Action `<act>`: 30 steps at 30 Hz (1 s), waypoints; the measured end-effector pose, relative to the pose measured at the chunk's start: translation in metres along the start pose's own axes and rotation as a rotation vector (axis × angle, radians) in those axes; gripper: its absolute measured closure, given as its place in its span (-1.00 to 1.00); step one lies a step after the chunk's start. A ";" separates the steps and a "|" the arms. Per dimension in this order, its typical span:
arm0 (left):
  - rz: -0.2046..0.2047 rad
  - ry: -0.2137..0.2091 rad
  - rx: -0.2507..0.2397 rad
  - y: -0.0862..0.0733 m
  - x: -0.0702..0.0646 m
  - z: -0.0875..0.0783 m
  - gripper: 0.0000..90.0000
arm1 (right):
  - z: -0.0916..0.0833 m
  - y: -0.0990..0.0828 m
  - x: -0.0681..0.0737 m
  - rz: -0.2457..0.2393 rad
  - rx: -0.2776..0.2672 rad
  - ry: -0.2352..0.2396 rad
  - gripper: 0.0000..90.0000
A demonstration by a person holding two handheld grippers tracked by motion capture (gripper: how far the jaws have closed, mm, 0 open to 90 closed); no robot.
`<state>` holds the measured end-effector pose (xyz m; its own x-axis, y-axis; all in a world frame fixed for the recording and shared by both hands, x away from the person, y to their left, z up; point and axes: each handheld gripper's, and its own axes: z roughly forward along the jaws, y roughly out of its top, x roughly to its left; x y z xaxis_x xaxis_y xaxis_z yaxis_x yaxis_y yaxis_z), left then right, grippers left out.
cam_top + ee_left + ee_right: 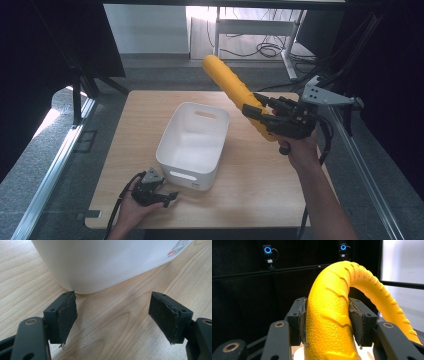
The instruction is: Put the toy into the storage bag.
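A long yellow ribbed toy (pixel 233 90), curved like a banana, is held up in the air over the right half of the wooden table (pixel 260 180). My right gripper (pixel 260 117) is shut on its lower part, and in the right gripper view both pads press the yellow toy (pixel 329 322) while it arches up and to the right. A white plastic bin (pixel 192 145) stands empty mid-table. My left gripper (pixel 170 197) rests open near the table's front edge, just left of the bin's near corner. In the left gripper view the bin wall (pixel 105 262) lies just beyond the open left gripper (pixel 113 316).
Metal frame rails (pixel 55 165) run along both sides of the table. Beyond the far edge are a desk frame and loose cables (pixel 260 47) on the floor. Black curtains hang left and right.
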<state>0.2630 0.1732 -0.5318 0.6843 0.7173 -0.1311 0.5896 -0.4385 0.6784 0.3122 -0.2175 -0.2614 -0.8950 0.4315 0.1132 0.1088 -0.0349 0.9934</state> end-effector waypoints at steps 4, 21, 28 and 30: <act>-0.002 0.002 0.000 0.000 0.000 0.000 -0.49 | 0.011 0.000 0.005 0.000 0.006 0.010 0.14; -0.005 0.000 0.001 0.000 0.000 0.000 -0.49 | 0.052 -0.008 0.019 0.030 0.009 0.082 0.13; -0.007 0.001 0.000 0.000 0.001 -0.001 -0.49 | 0.066 -0.013 0.026 0.040 0.008 0.096 0.13; -0.003 0.000 0.000 -0.001 0.001 -0.001 -0.49 | 0.070 -0.015 0.028 0.051 0.008 0.099 0.13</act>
<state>0.2630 0.1747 -0.5316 0.6822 0.7189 -0.1330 0.5918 -0.4362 0.6779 0.3162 -0.1420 -0.2738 -0.9265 0.3382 0.1652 0.1587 -0.0469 0.9862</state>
